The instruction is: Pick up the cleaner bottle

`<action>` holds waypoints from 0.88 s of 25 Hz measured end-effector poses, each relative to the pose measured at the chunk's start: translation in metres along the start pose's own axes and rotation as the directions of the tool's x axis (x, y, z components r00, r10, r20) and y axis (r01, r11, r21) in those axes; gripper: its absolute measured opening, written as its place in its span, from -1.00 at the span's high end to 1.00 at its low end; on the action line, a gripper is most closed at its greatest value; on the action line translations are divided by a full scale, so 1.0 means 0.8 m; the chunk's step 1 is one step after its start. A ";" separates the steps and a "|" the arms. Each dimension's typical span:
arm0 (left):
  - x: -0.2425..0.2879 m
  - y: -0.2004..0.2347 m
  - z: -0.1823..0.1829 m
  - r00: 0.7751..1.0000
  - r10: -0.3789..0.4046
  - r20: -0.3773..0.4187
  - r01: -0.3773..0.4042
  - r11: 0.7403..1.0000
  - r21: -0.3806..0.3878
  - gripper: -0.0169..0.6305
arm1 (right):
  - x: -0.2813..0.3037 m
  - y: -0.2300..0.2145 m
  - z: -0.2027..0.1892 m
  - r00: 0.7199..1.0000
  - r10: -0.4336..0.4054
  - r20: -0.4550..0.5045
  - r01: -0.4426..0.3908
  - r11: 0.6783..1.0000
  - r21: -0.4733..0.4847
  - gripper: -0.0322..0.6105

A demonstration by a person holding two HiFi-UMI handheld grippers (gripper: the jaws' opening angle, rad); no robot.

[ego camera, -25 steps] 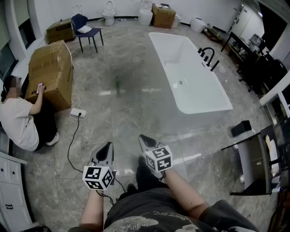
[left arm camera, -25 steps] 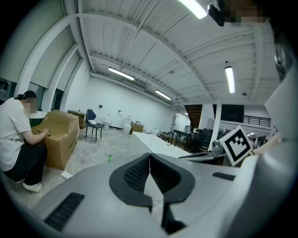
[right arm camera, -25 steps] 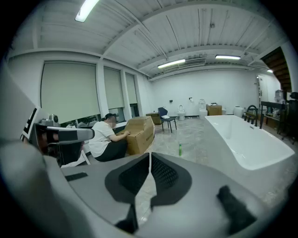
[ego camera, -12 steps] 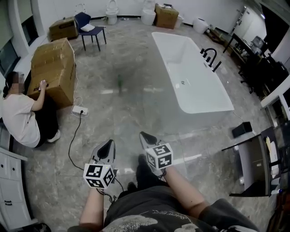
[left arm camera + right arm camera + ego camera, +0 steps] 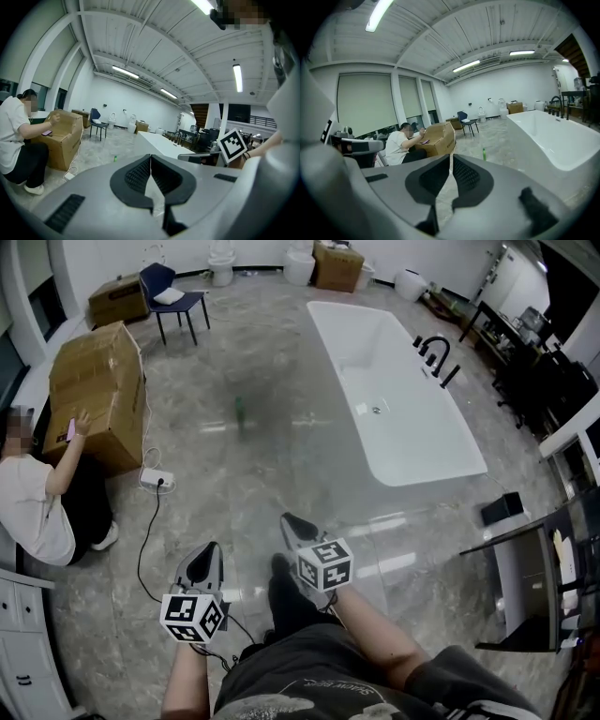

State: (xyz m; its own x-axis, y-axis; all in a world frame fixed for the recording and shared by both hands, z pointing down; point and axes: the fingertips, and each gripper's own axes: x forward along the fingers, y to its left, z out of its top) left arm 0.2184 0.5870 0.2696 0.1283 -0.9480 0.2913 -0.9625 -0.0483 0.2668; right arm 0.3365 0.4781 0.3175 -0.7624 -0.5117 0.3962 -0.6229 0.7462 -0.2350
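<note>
The cleaner bottle [image 5: 241, 412], small and green, stands upright on the marble floor far ahead, between the cardboard box and the bathtub. It shows as a tiny green shape in the left gripper view [image 5: 114, 159] and in the right gripper view [image 5: 483, 153]. My left gripper [image 5: 210, 548] and right gripper [image 5: 287, 519] are held low in front of my body, far short of the bottle. Both point roughly toward it. Each pair of jaws is shut with nothing between them, as the left gripper [image 5: 150, 158] and right gripper [image 5: 451, 158] show in their own views.
A white bathtub [image 5: 394, 399] with a black tap lies right of the bottle. A large cardboard box [image 5: 94, 390] stands at the left, with a person [image 5: 33, 512] seated beside it. A power strip and cable [image 5: 157, 479] trail across the floor. A blue chair [image 5: 169, 296] stands far back.
Both grippers have slid lower in the head view, the left one also leftward. Their jaws stay shut. The seated person has shifted an arm on the box.
</note>
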 end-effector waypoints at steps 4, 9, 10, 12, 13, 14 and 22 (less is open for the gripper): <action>0.070 0.030 0.019 1.000 0.010 -0.021 -0.010 1.000 -0.005 0.90 | 0.066 -0.053 0.012 0.999 0.007 -0.038 -0.005 0.999 0.040 0.79; 0.178 0.066 0.060 0.998 0.038 -0.041 -0.038 0.999 -0.010 0.90 | 0.143 -0.137 0.045 0.996 -0.016 -0.085 0.024 0.995 0.096 0.79; 0.199 0.072 0.069 0.998 0.042 -0.044 -0.042 0.999 -0.010 0.90 | 0.156 -0.153 0.054 0.996 -0.020 -0.088 0.029 0.995 0.096 0.79; 0.240 0.082 0.084 0.998 0.046 -0.044 -0.046 0.999 -0.014 0.90 | 0.181 -0.185 0.069 0.995 -0.031 -0.094 0.040 0.994 0.097 0.79; 0.257 0.085 0.091 0.998 0.045 -0.041 -0.045 0.999 -0.017 0.90 | 0.192 -0.200 0.075 0.995 -0.036 -0.096 0.046 0.994 0.100 0.79; 0.273 0.088 0.097 0.998 0.043 -0.038 -0.044 0.999 -0.019 0.90 | 0.202 -0.213 0.081 0.994 -0.040 -0.099 0.050 0.993 0.104 0.79; 0.339 0.141 0.132 0.996 0.074 -0.039 -0.075 0.997 -0.013 0.90 | 0.275 -0.246 0.114 0.992 -0.020 -0.121 0.030 0.996 0.084 0.79</action>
State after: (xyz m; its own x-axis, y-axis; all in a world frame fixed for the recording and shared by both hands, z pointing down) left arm 0.1193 0.2911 0.2821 0.0659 -0.9359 0.3460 -0.9663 0.0267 0.2562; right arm 0.2752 0.1798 0.3703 -0.7228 -0.4711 0.5055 -0.6584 0.6916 -0.2968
